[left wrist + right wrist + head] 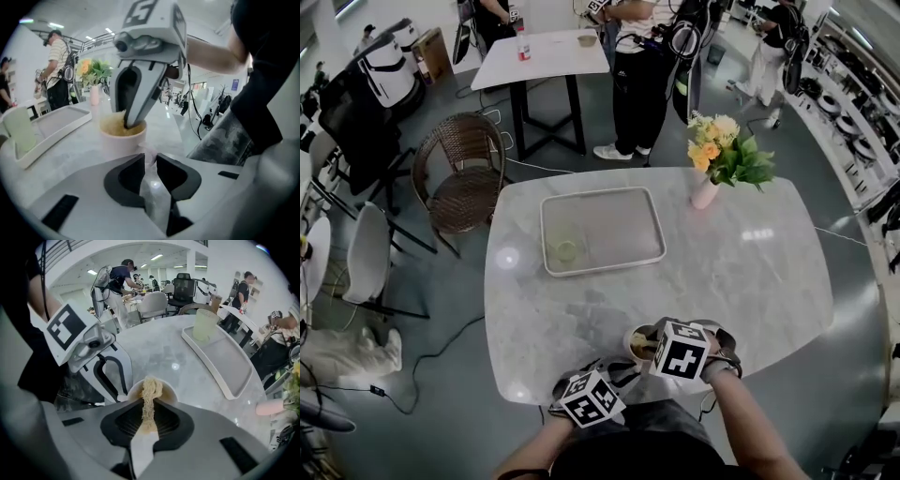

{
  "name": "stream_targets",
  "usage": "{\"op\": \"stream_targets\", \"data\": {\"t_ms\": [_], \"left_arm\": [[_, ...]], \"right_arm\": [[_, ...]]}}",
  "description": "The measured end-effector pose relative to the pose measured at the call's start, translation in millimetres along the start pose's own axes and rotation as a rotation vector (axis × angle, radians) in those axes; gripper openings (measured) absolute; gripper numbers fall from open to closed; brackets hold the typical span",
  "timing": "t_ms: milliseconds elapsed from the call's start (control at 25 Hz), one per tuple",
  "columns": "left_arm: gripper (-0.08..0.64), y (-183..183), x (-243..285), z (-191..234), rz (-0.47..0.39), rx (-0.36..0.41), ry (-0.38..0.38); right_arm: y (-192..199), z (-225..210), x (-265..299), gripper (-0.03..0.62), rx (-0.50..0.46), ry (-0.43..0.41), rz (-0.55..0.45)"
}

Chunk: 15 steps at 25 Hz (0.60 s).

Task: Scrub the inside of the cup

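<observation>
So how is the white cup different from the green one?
The white cup stands on the bare table; the green cup stands in the tray. The white cup has a tan scrubber pushed inside by the right gripper, and the left gripper holds it; nothing touches the green cup. Both stand upright.

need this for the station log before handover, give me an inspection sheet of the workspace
surface: marble table, glossy, no spills seen
job's things: cup at the near edge; yellowish scrubber reaching into it
clutter: tray with a green tumbler in its near left corner; vase of flowers
grippers: left gripper pinched on the cup, apparently its handle; right gripper shut on the scrubber
cables: cable trailing over the floor left of the table
surroundings: wicker chair, second table, people standing beyond
</observation>
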<state>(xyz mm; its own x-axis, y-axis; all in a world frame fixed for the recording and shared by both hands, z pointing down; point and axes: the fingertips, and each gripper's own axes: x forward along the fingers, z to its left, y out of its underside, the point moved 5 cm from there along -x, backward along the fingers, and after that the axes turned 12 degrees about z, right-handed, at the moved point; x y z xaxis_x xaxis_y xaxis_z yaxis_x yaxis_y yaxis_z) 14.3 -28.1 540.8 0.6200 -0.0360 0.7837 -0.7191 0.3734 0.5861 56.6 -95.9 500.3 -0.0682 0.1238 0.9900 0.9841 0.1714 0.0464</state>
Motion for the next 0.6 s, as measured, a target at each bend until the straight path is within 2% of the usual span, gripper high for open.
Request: {"op": "stream_targets", "data": {"t_ms": [80,160,240,360,480,600], "left_arm": [[0.095,9,-7,4,0.004,-0.060,0.050],[0.095,18,-15,8,0.030,-0.073,0.083],[0.095,25,-22,14,0.049,-0.066,0.074],[0.094,25,-29,23,0.034,-0.066,0.066],[0.055,11,-23,9,0.033,-0.010,0.163],[0.018,-3,-10,-5,0.038,0.060,0.172]], "right_arm": [[1,-1,-3,0.060,0.001,0.007,-0.009],[1,0,-5,0.060,0.001,0.015,-0.011],[0,2,-6,0.060,0.010,0.022,-0.008],[-1,2,-4,0.060,0.043,0.034,0.003],[-2,-3,1,0.060,0.080,0.048,0.016],[-3,-6,5,0.060,0.096,0.062,0.035]]}}
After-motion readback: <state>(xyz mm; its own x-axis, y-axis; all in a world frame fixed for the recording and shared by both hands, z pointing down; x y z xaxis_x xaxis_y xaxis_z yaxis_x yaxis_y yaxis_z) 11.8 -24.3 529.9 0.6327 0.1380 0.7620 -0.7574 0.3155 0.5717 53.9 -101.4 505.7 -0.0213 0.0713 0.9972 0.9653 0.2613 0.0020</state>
